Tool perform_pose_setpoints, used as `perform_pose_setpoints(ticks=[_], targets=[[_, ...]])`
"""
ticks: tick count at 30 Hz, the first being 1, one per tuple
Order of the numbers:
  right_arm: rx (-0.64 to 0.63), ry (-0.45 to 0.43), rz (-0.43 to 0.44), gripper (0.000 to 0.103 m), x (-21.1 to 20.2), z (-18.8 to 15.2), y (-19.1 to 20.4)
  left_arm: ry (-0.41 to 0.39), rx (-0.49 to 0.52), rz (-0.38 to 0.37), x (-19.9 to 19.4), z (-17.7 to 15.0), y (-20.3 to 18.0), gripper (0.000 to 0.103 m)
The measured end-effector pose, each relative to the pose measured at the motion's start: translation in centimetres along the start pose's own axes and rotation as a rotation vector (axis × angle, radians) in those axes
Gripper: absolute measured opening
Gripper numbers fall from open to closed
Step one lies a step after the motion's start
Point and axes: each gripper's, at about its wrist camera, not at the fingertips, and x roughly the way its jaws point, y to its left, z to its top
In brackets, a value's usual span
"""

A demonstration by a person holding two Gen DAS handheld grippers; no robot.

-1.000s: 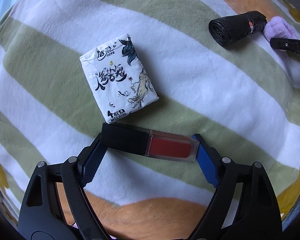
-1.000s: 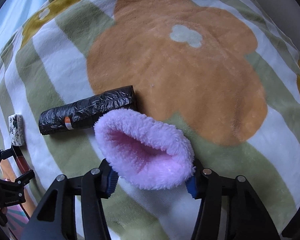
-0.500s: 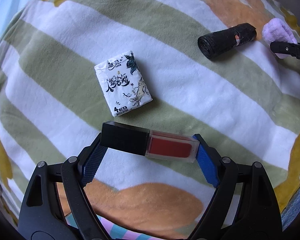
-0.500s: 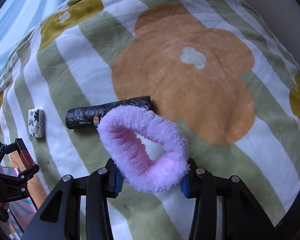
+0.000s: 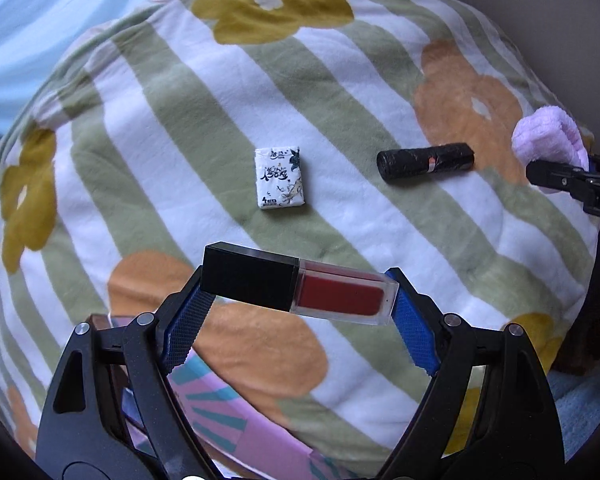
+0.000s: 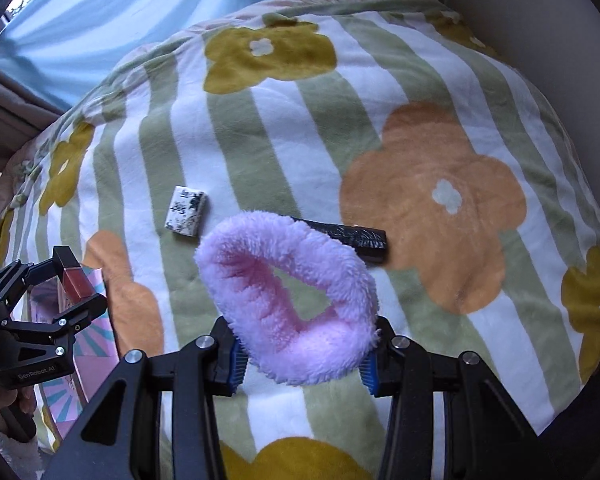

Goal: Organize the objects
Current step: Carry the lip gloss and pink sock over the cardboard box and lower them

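Observation:
My left gripper is shut on a red lip gloss tube with a black cap, held crosswise above the blanket; it also shows in the right wrist view. My right gripper is shut on a fluffy pink loop-shaped band, lifted off the blanket; the band shows at the right edge of the left wrist view. A white tissue pack and a black bag roll lie on the blanket.
The striped flower-print blanket covers a rounded cushion that drops off at its sides. A pink and teal patterned box sits below the left gripper, at the blanket's near edge. A blue curtain hangs behind.
Both grippers have risen and pulled back from the blanket with their objects. The pink band now hangs open as a loop. The tissue pack and roll look smaller and farther.

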Motion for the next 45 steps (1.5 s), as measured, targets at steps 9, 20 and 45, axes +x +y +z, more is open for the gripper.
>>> perform_pose_setpoints(ticks=[9, 20, 45], targets=[[-0.202, -0.042, 0.075, 0.041, -5.1, -0.6, 4.6, -0.095, -0.301, 0.05, -8.7, -4.1, 0.0, 0.083], [-0.372, -0.065, 0.13, 0.041, -8.1, -3.7, 6.6, -0.195, -0.563, 0.224, -14.8, -9.9, -2.2, 0.083], [-0.623, -0.086, 0.257, 0.041, -9.0, -3.8, 16.1, -0.217, -0.806, 0.323, -18.3, -17.1, 1.8, 0.083]])
